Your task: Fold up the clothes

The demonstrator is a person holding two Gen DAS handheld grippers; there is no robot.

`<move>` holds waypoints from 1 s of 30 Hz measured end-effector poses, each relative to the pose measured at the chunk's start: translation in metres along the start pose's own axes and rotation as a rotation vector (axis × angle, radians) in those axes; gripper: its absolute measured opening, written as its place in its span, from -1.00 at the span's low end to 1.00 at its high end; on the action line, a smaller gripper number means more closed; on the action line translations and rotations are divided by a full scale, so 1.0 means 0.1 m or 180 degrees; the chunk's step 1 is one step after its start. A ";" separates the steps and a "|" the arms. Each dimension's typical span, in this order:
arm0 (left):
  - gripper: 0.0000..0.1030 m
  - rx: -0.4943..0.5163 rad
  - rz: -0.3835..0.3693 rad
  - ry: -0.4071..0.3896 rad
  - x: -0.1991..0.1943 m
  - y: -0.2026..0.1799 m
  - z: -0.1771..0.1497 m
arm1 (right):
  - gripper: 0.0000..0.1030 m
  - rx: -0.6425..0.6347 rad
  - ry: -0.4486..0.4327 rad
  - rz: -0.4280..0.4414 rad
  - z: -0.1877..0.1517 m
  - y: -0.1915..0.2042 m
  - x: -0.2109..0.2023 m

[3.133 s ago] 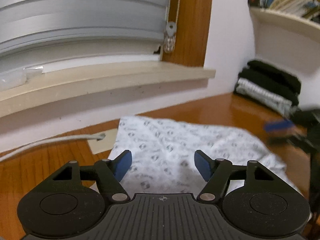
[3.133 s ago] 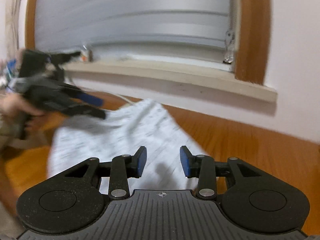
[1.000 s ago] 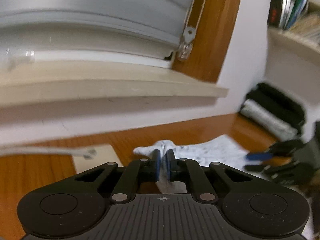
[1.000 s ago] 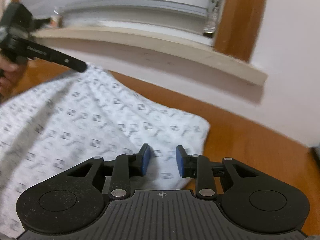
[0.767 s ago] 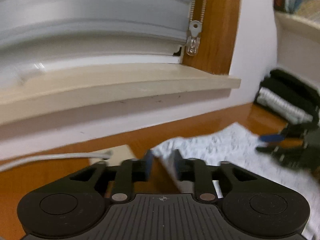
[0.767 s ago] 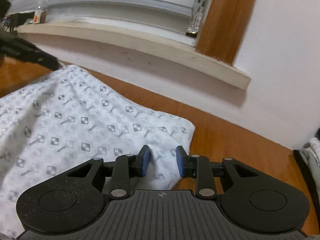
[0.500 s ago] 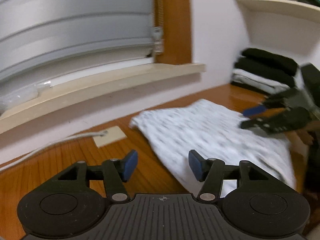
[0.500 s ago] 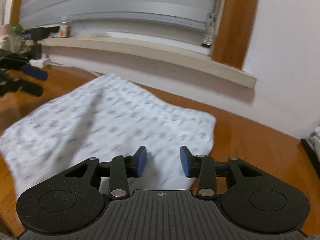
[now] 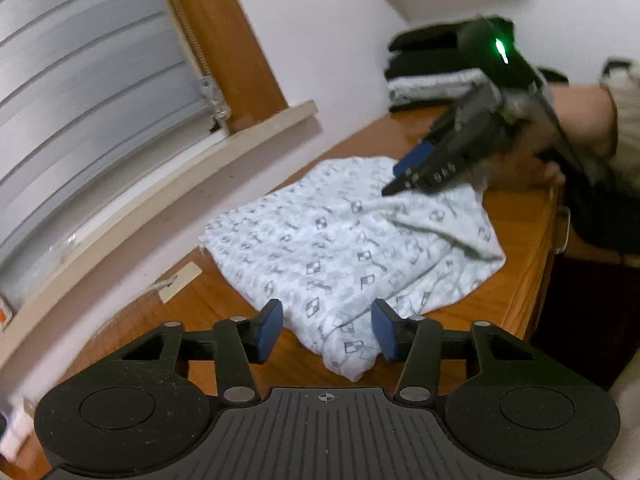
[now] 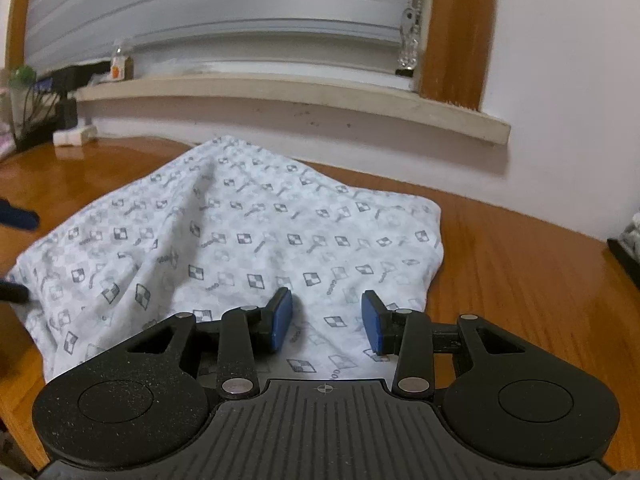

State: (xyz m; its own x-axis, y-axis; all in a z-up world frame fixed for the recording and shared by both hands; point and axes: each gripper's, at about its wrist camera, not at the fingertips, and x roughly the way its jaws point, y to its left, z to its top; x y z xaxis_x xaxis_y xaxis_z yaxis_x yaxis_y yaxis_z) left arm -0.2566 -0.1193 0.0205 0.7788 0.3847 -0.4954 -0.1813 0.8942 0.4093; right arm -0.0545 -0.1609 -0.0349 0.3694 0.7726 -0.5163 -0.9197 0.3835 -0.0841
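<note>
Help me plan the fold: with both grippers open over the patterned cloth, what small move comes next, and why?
Probably close the left gripper on the near corner of the patterned cloth: its jaws are open with that corner between them, and the cloth lies rumpled on the wooden table, unfolded.

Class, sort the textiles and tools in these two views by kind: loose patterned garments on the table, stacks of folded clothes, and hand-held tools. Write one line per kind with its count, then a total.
Loose patterned garment: 1
Stack of folded clothes: 1; how many pieces are in it cannot be told
Hand-held tools: 2, the left tool and the right tool, both open
Total: 4
</note>
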 end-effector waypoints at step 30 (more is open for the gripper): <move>-0.50 -0.0089 0.0028 -0.0167 -0.33 -0.06 -0.06 | -0.23 0.0083 -0.0008 0.0080 -0.02 -0.07 0.02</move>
State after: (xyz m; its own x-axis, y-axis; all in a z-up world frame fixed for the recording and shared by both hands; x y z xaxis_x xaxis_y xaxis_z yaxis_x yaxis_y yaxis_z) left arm -0.2847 -0.1364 0.0295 0.8074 0.3807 -0.4507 -0.2045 0.8972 0.3915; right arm -0.0476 -0.1631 -0.0368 0.3465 0.7834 -0.5160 -0.9249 0.3770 -0.0488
